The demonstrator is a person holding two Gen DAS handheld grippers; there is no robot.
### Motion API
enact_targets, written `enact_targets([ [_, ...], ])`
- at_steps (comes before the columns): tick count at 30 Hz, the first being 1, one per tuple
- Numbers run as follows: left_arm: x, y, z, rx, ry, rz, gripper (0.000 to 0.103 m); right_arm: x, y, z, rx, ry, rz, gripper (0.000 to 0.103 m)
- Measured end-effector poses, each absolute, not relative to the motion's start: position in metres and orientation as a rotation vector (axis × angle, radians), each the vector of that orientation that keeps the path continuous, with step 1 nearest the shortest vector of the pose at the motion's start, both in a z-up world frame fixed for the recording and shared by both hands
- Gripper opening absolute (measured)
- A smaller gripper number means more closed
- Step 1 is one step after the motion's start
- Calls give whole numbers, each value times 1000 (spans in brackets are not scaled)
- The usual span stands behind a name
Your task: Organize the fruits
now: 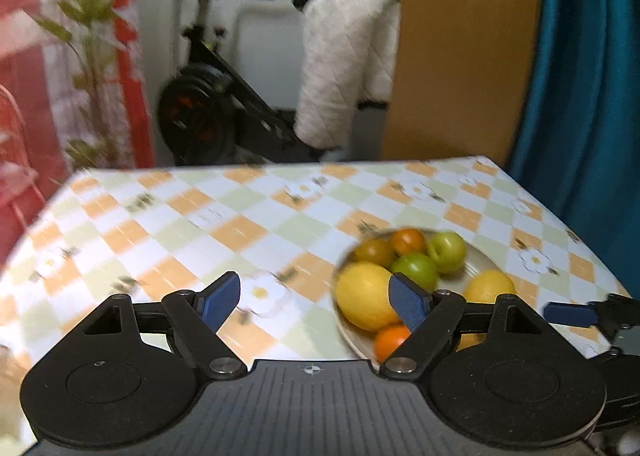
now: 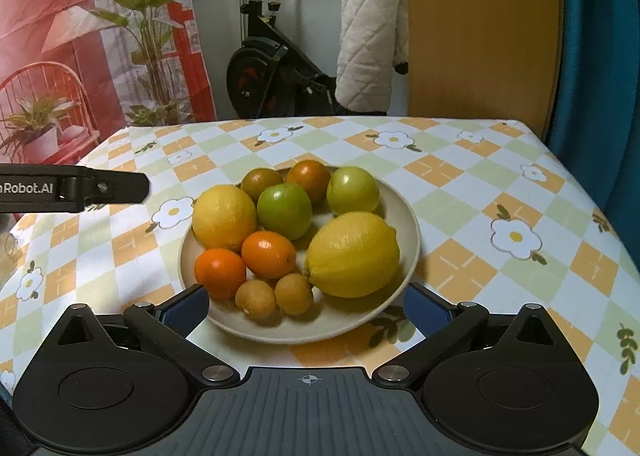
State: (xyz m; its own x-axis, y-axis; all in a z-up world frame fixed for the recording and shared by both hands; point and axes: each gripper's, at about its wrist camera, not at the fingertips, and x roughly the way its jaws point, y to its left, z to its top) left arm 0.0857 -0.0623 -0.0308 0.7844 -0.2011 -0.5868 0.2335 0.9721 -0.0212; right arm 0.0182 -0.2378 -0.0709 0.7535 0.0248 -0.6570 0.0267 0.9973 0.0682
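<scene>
while jaws gape, plate (image 2: pixel 408 224) holds lemons (image 2: pixel 352 254), oranges (image 2: pixel 269 254).

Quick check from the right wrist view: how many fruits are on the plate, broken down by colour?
On the plate, all from the right wrist view:
Yellow lemons: 2
Green fruits: 2
Bright orange fruits: 2
Darker orange-green fruits: 2
Small brown fruits: 2
Total: 10

Checkered table (image 2: pixel 460 176), fruit plate (image 2: pixel 408 232) on it.
</scene>
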Motion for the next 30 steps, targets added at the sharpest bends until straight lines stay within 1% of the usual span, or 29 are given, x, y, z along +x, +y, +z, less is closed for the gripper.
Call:
enact_targets([
  [4,83,-49,-10,34,576,-178,87,22,-233,-52,57,696,5,102],
  [16,64,-34,53,54,451,-80,87,29,-217,20,66,579,34,102],
  [22,56,-30,69,48,419,-63,89,28,-209,42,58,544,54,102],
  [30,57,-25,67,-6,457,-83,89,29,-202,47,57,547,61,102],
])
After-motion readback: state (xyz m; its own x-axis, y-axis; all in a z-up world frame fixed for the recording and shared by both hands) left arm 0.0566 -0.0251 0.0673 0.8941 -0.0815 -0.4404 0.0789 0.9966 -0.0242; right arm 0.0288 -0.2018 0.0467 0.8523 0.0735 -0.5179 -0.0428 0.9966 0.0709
